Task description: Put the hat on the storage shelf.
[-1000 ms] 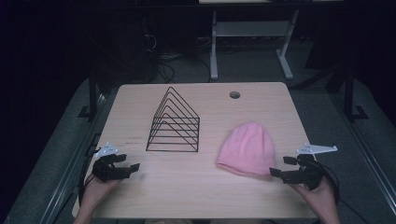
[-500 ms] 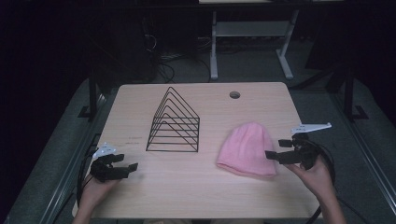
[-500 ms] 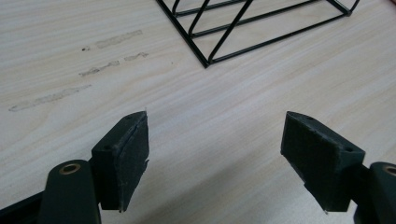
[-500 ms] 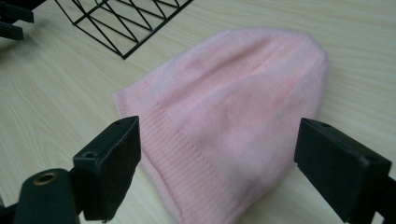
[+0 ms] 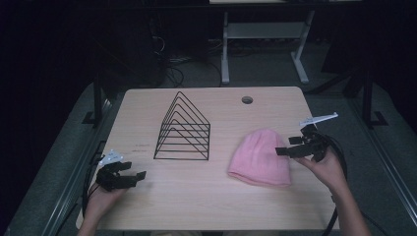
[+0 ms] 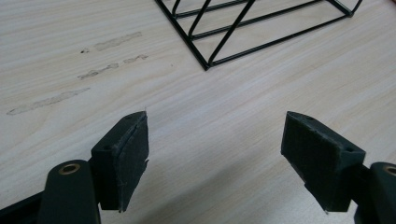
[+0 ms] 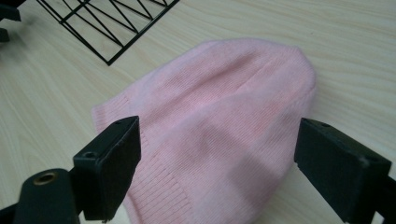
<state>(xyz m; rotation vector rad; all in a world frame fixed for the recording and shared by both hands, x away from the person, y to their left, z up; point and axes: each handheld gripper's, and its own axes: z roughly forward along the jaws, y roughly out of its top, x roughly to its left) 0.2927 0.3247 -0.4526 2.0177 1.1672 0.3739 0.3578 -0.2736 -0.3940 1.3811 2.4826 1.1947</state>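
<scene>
Black-jawed, your left gripper [image 5: 129,175] rests spread and empty on the surface [image 5: 196,206], left of the wire rack [image 5: 184,129]. Further right, the pink beanie [image 5: 260,157] lies flat; lower your wide-open right gripper [image 5: 287,148] squarely onto its near edge, then pinch.

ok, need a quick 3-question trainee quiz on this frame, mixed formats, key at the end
1. True or false: the right gripper is shut on the pink beanie.
2. Multiple choice: what stands between the two grippers, toward the far side of the table? A) a black wire rack B) a red bowl C) a stack of books
3. Fill in: the left gripper sits over bare wood with its fingers ____.

Key
1. False. In the right gripper view its fingers stand wide apart over the beanie.
2. A, the black wire rack.
3. Open. In the left gripper view nothing lies between them.
</scene>
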